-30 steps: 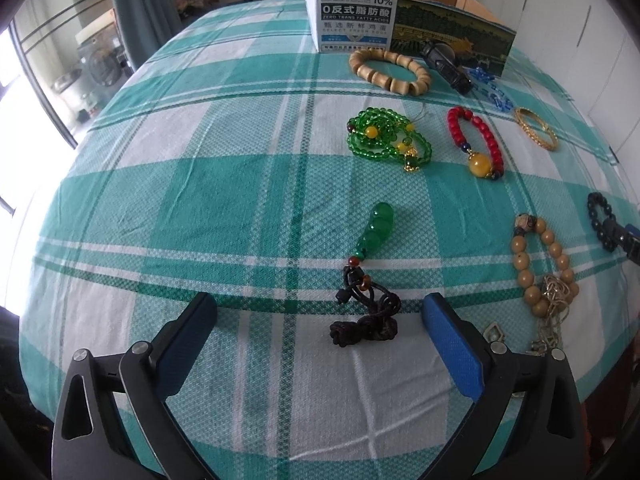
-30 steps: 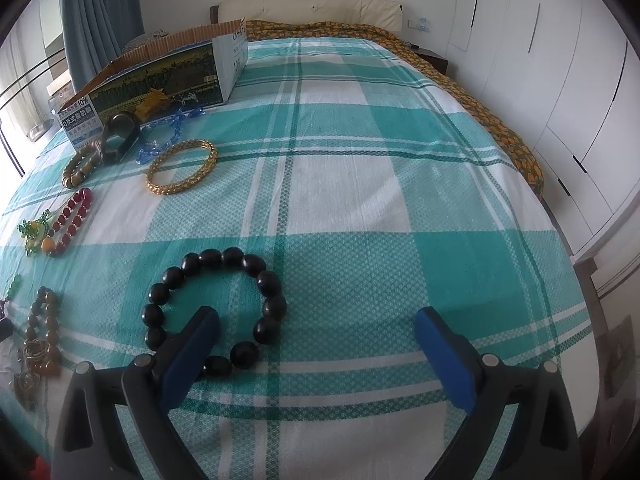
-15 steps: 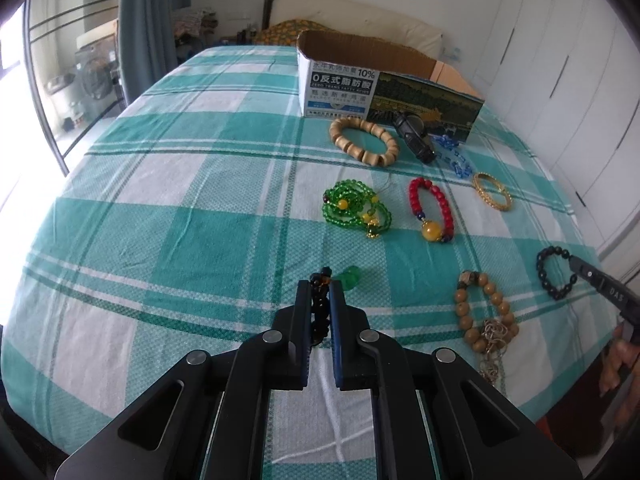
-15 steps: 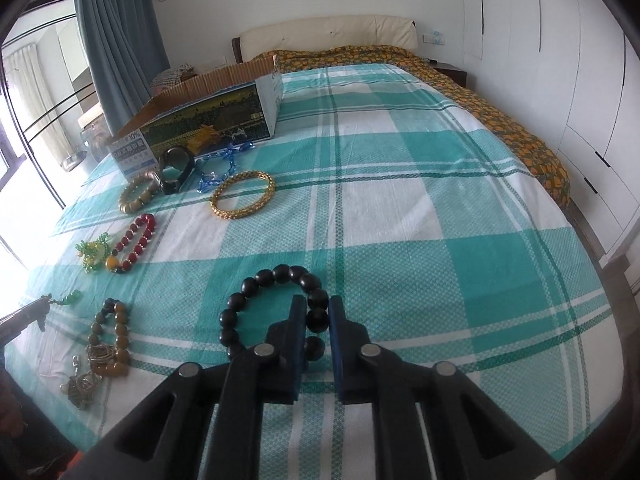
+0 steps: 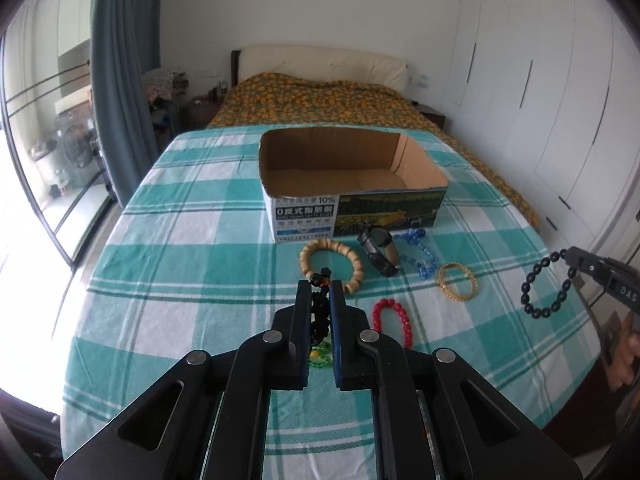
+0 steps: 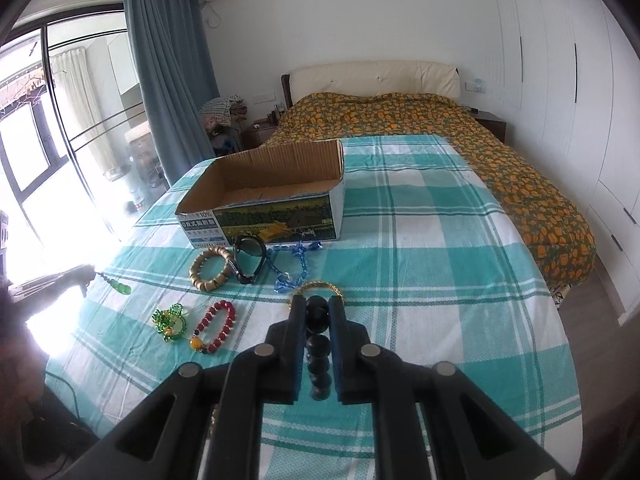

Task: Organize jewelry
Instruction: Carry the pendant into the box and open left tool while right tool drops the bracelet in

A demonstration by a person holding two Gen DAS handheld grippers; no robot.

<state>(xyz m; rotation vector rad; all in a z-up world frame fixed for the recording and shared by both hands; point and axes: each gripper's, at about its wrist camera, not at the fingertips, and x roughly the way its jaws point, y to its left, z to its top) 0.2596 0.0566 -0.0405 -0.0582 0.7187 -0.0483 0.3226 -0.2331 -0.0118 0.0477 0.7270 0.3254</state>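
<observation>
Your left gripper is clamped on the knotted black cord of a green gourd-shaped pendant, which hangs clear of the teal-and-white plaid bedspread. Your right gripper is clamped on a black round-bead bracelet, its loop dangling above the cloth. From the left gripper, at 12 o'clock lies a tan wooden bead bracelet, with the open printed cardboard box beyond it. At 1 o'clock are a black wristwatch and a blue crystal bracelet; at 2 o'clock, a gold bangle. A red bead bracelet lies at 4 o'clock.
</observation>
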